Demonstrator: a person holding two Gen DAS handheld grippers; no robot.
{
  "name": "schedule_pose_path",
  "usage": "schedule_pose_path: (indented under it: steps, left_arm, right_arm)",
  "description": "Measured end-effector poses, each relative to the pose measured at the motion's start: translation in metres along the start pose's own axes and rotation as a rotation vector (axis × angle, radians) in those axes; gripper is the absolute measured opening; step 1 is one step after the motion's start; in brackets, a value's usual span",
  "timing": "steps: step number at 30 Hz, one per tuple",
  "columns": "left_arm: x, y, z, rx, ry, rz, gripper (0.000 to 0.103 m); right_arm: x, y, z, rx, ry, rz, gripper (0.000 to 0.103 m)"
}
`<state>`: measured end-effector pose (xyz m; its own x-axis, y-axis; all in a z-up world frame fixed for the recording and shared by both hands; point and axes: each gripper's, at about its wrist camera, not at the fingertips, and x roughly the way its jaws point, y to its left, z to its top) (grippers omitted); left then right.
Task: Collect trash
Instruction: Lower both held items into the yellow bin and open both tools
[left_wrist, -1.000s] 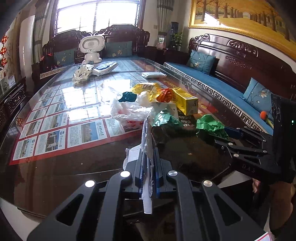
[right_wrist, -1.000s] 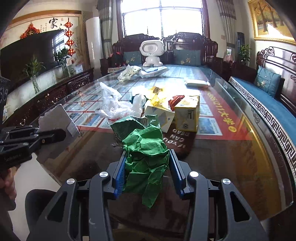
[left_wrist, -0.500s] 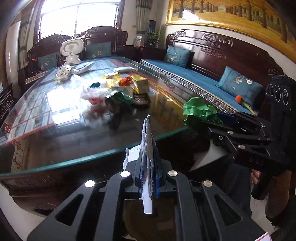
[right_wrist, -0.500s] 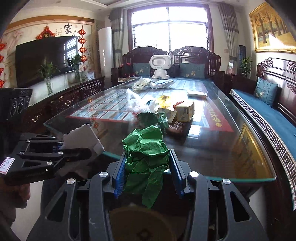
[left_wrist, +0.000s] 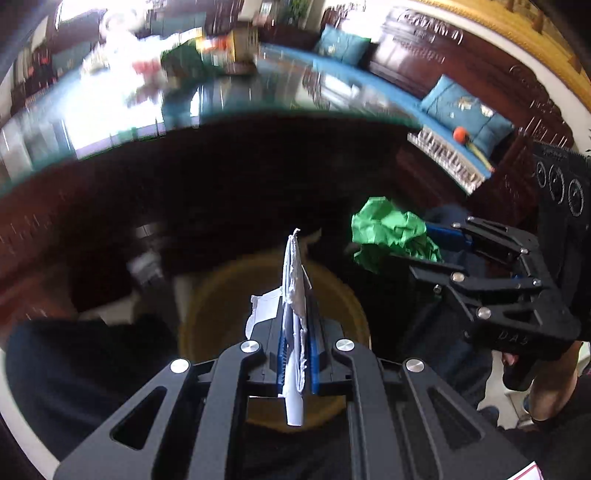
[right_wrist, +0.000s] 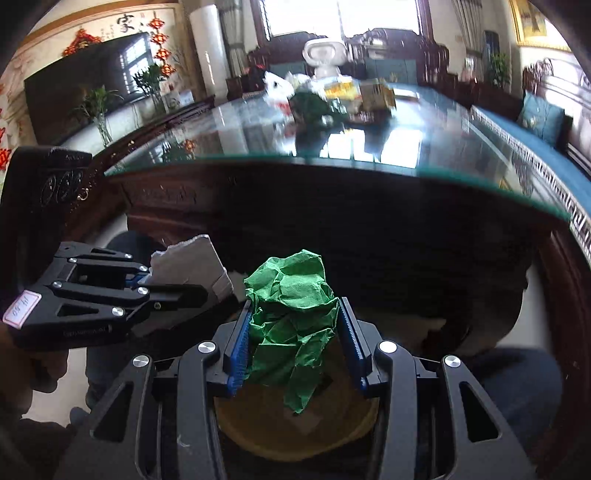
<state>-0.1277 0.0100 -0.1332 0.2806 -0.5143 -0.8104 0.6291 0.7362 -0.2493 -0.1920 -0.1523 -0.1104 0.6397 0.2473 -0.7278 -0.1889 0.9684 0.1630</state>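
My left gripper (left_wrist: 297, 308) is shut on a torn piece of white-grey card (left_wrist: 293, 266), seen edge-on, and points down over a round yellowish bin (left_wrist: 201, 306) on the floor. Beside it, my right gripper (right_wrist: 295, 301) is shut on a crumpled ball of green paper (right_wrist: 291, 306), also above the bin (right_wrist: 258, 435). In the left wrist view the right gripper (left_wrist: 424, 251) holds the green paper (left_wrist: 388, 229) at the right. The right wrist view has the left gripper (right_wrist: 192, 291) and its card (right_wrist: 192, 262) at the left. More trash (right_wrist: 325, 99) lies heaped on the table.
The glass-topped dark wooden table (right_wrist: 369, 155) rises just beyond the bin, with its edge above both grippers. A blue-cushioned wooden bench (left_wrist: 461, 110) runs along the right. A person's dark trouser legs (left_wrist: 74, 369) stand on either side of the bin.
Both grippers have drawn back off the table and sunk below its edge, tilting down over the bin. Each still holds its piece of trash.
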Motion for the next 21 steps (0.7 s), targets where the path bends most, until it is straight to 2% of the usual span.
schedule_pose_path:
  steps: [3,6,8,10,21]
  left_arm:
    - [0.020,0.000,-0.015,-0.010,0.063,-0.014,0.010]
    - [0.034,-0.003,-0.022,-0.015,0.102,-0.024,0.016]
    - [0.037,-0.004,-0.024,-0.017,0.110,-0.020,0.042]
    - [0.037,-0.006,-0.024,-0.016,0.109,-0.023,0.052]
    - [0.032,0.010,-0.017,-0.033,0.098,0.018,0.054]
  right_arm:
    - [0.008,-0.002,-0.014,0.017,0.038,-0.006,0.043]
    - [0.014,-0.003,-0.021,0.026,0.063,-0.013,0.043]
    - [0.017,-0.006,-0.021,0.034,0.072,-0.015,0.043]
    - [0.019,-0.007,-0.019,0.040,0.082,-0.018,0.043]
    - [0.025,-0.010,-0.030,0.033,0.099,-0.011,0.044]
